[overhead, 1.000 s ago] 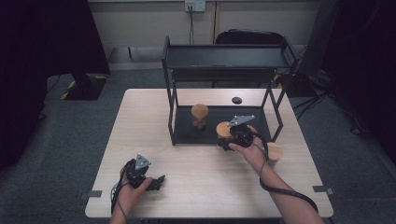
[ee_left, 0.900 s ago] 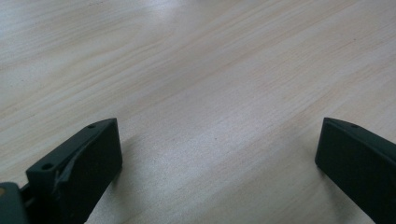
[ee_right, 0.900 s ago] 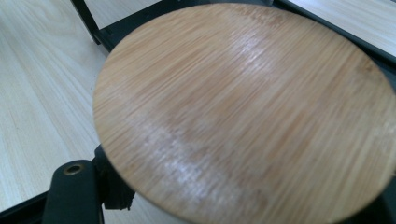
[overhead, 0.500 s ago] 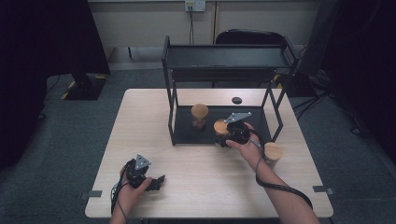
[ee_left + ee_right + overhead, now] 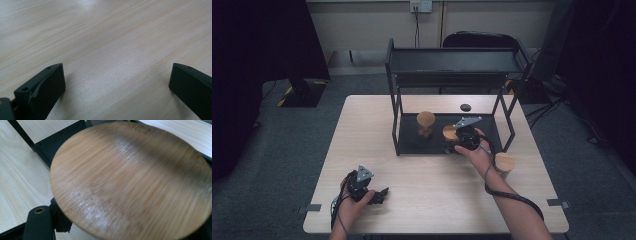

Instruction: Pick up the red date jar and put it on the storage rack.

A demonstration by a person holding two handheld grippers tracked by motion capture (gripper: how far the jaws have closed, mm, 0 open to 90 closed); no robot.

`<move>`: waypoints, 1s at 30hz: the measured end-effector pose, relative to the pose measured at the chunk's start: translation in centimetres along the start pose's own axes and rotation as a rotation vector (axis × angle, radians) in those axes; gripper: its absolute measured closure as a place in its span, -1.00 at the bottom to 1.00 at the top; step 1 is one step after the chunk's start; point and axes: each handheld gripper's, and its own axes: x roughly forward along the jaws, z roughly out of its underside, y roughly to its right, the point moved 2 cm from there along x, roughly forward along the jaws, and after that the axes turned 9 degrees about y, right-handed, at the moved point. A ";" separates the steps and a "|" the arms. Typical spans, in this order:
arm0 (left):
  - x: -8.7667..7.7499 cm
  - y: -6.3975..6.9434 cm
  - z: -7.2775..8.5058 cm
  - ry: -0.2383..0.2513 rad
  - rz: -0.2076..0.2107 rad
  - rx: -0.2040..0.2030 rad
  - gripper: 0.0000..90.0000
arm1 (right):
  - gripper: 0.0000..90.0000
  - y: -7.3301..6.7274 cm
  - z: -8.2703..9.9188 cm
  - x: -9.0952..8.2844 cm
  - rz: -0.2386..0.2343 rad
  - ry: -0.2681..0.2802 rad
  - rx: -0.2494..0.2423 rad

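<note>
Gripping a jar with a round wooden lid [image 5: 130,180], our right gripper [image 5: 460,141] had its jaws clamped on it at the near edge of the rack's lower tray [image 5: 412,145]. From the right gripper view, that lid sat right above the jaws, with the black tray edge and the pale table behind it. We could not tell whether the jar already rested on the tray or hung just over it.

Our left gripper [image 5: 371,191] lay on the table [image 5: 432,200] at the near left, its jaws spread wide with nothing between them, bare wood showing in the left gripper view.

Farther out, one wooden-topped jar [image 5: 426,124] already stood on the tray, just left of the one we held. Another jar [image 5: 504,164] waited on the table to the right of the rack, near our right wrist. A small black disc [image 5: 466,107] sat on the far side of the table.

We judged the job roughly half done: one jar placed, one going in, one left to fetch.
</note>
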 end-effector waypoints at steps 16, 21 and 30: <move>0.0 0.0 0.0 0.000 0.000 0.000 -1.00 | -0.44 0.8 -0.4 1.4 0.034 -0.010 0.013; 0.0 0.0 0.0 0.000 0.000 0.000 -1.00 | -0.44 1.0 -0.4 1.9 0.042 -0.016 0.016; 0.0 0.0 0.0 0.000 0.000 0.000 -1.00 | -0.44 1.0 -0.6 2.7 0.049 -0.026 0.019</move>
